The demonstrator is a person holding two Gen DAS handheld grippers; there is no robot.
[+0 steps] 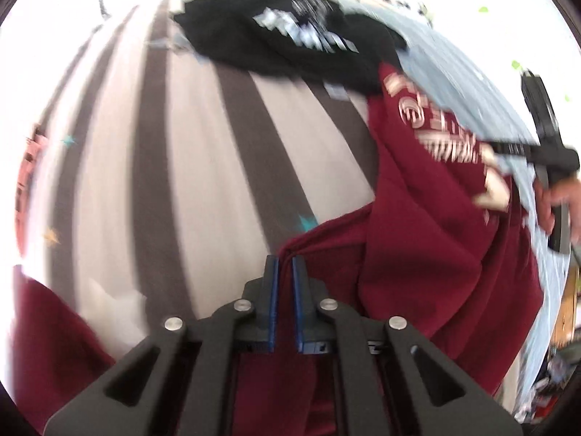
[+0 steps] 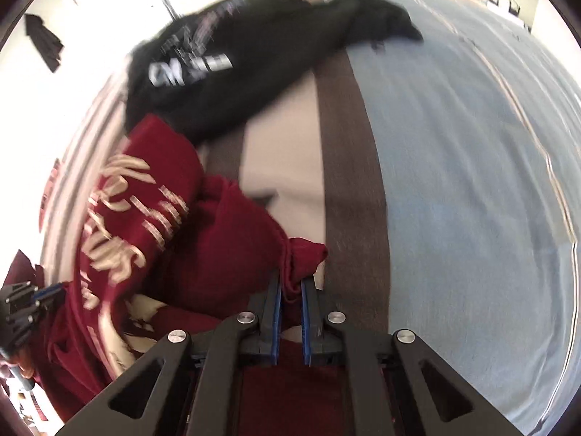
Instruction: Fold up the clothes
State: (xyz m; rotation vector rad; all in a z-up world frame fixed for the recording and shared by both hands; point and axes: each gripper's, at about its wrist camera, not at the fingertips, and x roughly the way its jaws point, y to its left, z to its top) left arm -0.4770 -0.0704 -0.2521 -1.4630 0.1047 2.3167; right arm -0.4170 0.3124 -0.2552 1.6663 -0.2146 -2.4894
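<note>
A maroon shirt (image 1: 428,239) with a cream print hangs bunched between both grippers above a bed. My left gripper (image 1: 285,259) is shut on an edge of the maroon shirt, the cloth pinched between its blue pads. My right gripper (image 2: 291,279) is shut on another bunched edge of the same shirt (image 2: 181,247). The right gripper also shows at the right of the left wrist view (image 1: 544,152), and the left gripper at the lower left of the right wrist view (image 2: 25,305). Both views are blurred.
A black shirt (image 1: 290,36) with a white print lies crumpled at the far end of the bed, also in the right wrist view (image 2: 225,69). The bed has a brown and beige striped cover (image 1: 203,167) and a light blue sheet (image 2: 472,181).
</note>
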